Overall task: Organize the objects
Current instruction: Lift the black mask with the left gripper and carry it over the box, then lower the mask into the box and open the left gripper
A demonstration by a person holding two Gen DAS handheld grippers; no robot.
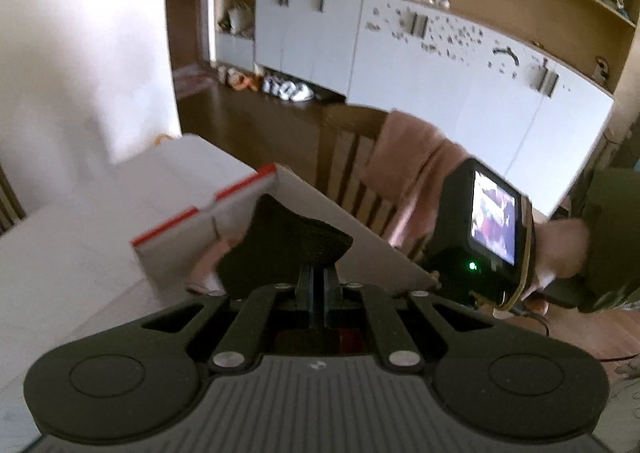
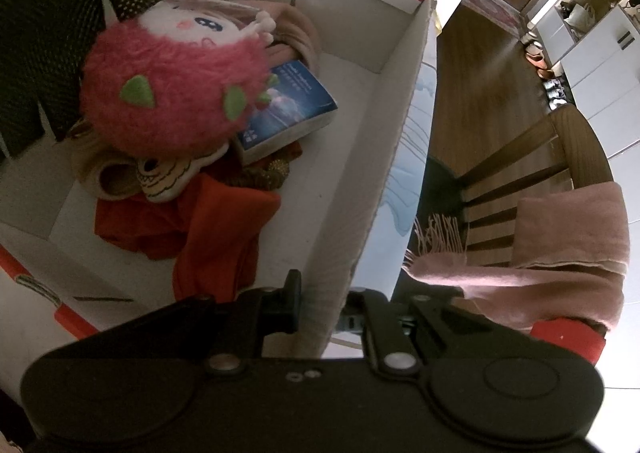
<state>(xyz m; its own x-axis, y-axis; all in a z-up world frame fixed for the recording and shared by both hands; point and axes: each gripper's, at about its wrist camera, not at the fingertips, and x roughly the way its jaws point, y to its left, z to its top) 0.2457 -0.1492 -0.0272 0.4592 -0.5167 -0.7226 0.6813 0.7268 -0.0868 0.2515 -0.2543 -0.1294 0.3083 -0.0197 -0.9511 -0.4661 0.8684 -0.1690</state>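
While your right tongs (image 2: 316, 309) clamp the near side wall of the white cardboard box (image 2: 384, 157), pinched on it with one finger inside and the other outside, the box stands on the white desk (image 1: 72, 253) with its red-edged flaps open. Your left tongs (image 1: 316, 273) are pressed together on a black piece of fabric (image 1: 280, 237), which hangs over the box's rim in the left wrist view; the same dark, nubbly cloth shows at the box's far left corner in the right wrist view.

Inside the box, a pink fluffy plush toy (image 2: 172, 93) with green spikes and a white face lies on top of the pile. Just beside it, toward the box's right wall, a blue book (image 2: 292, 109) sits tilted, partly under the plush. Below the plush, nearer you, a red cloth (image 2: 216, 233) spreads over the box floor, with a beige plush piece (image 2: 160, 181) wedged between the two.

Outside the box's right wall, a wooden chair (image 2: 516, 173) stands at the desk's edge with a pink scarf (image 2: 560, 245) draped over its back. Your right hand (image 1: 560, 249) and its camera unit show beyond the box in the left wrist view.
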